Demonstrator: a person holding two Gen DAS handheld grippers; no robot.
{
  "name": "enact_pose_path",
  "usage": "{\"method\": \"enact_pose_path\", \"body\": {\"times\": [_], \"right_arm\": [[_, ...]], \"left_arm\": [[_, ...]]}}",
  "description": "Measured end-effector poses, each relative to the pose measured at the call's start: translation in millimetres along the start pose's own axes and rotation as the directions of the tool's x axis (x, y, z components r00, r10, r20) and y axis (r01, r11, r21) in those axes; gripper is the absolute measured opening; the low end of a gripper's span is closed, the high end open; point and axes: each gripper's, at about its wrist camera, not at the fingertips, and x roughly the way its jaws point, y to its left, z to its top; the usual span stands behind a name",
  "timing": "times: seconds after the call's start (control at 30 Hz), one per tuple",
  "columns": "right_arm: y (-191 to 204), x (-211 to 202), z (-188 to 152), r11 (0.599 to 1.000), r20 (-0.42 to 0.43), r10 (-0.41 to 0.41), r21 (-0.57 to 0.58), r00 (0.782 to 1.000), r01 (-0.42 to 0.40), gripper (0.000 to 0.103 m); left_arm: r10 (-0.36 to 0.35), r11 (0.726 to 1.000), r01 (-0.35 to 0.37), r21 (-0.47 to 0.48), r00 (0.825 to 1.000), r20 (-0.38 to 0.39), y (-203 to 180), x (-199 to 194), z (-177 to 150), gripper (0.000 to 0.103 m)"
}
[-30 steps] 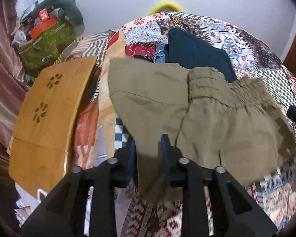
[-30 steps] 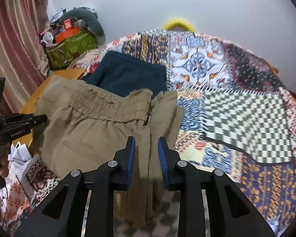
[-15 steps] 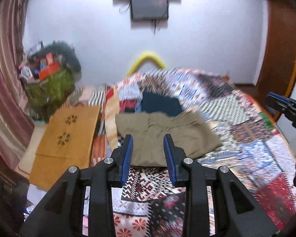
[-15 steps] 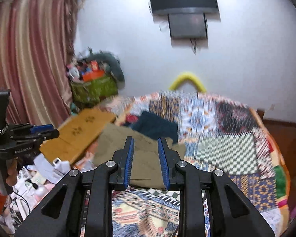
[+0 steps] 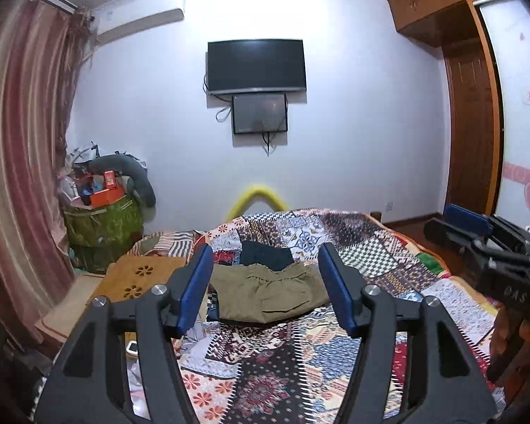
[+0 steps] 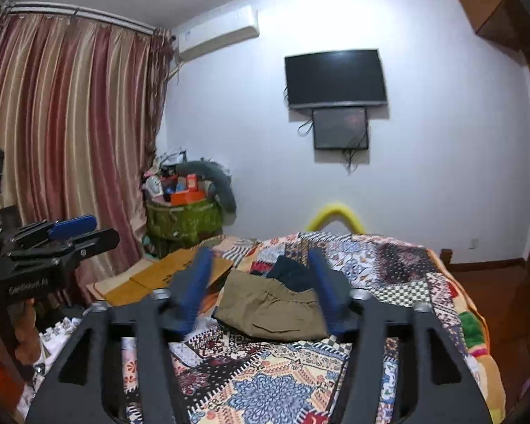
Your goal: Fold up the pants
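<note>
Nearest, the left hand-held gripper and right hand-held gripper have just been opening; both stand wide and empty, apparently done. Beyond, at twelve o'clock, the folded khaki pants rest on the bed, before a dark garment.
</note>
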Motion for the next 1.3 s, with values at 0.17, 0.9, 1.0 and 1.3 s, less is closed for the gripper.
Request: {"method": "enact_pose_path", "body": {"times": [0.17, 0.9, 1.0, 1.3], "right_arm": [[8, -19, -5, 0.998, 0.030, -0.059, -0.007, 0.998, 0.060, 0.093], [14, -31, -14, 0.993, 0.026, -0.113, -0.010, 0.993, 0.113, 0.103], [14, -31, -14, 0.994, 0.026, -0.113, -0.009, 0.993, 0.113, 0.103], [12, -34, -15, 0.993, 0.023, -0.116, -0.011, 0.993, 0.116, 0.103]], "left_arm": [[0.003, 0.999, -0.001, -0.054, 0.999, 0.040, 0, -23, -6, 0.093], [-0.001, 0.999, 0.002, -0.046, 1.000, 0.025, -5, -22, -17, 0.103], [0.002, 0.999, -0.001, -0.043, 1.000, 0.020, -6, -20, -18, 0.103], [-0.003, 0.998, 0.003, -0.062, 1.000, -0.005, -2, -11, -19, 0.103]]}}
